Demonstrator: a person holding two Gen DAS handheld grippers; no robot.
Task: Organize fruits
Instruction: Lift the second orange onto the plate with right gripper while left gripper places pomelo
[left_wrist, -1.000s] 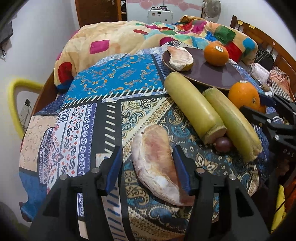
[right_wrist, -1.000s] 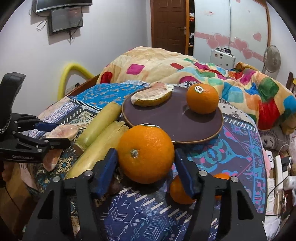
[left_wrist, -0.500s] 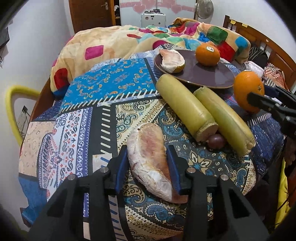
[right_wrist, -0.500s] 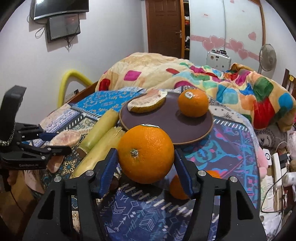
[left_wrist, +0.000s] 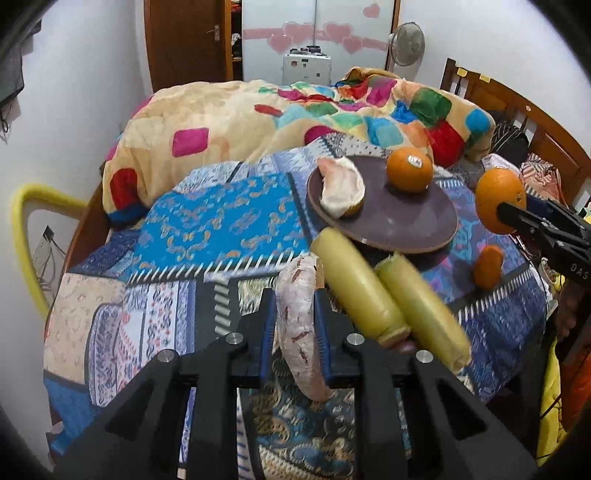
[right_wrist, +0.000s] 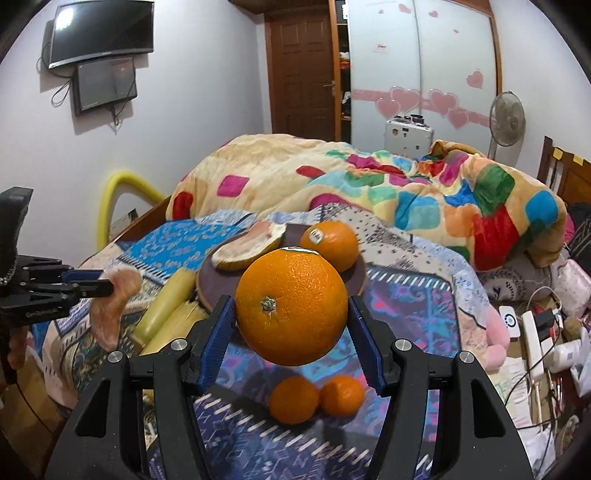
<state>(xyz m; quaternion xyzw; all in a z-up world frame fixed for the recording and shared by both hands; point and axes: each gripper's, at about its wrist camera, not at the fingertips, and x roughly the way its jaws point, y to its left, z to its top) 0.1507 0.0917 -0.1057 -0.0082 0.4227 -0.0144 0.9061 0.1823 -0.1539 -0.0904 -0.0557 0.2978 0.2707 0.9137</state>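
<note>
My left gripper (left_wrist: 294, 314) is shut on a peeled pomelo wedge (left_wrist: 300, 317) and holds it above the patterned bedspread; it also shows in the right wrist view (right_wrist: 110, 306). My right gripper (right_wrist: 291, 317) is shut on a large orange (right_wrist: 291, 306), held in the air; the orange also shows in the left wrist view (left_wrist: 499, 205). A brown round plate (left_wrist: 402, 225) holds another pomelo wedge (left_wrist: 341, 192) and a stickered orange (left_wrist: 409, 170). Two yellow-green cane pieces (left_wrist: 388, 299) lie in front of the plate.
Two small tangerines (right_wrist: 316, 398) lie on the bedspread under the held orange. A colourful quilt (left_wrist: 288, 122) is heaped behind the plate. A wooden headboard (left_wrist: 517, 110) is at the right, a yellow chair frame (left_wrist: 26, 236) at the left. Cables and clutter (right_wrist: 535, 332) lie at the far right.
My left gripper closed on the pomelo wedge and lifted it off the bedspread. My right gripper rose with the large orange, uncovering the two tangerines below.
</note>
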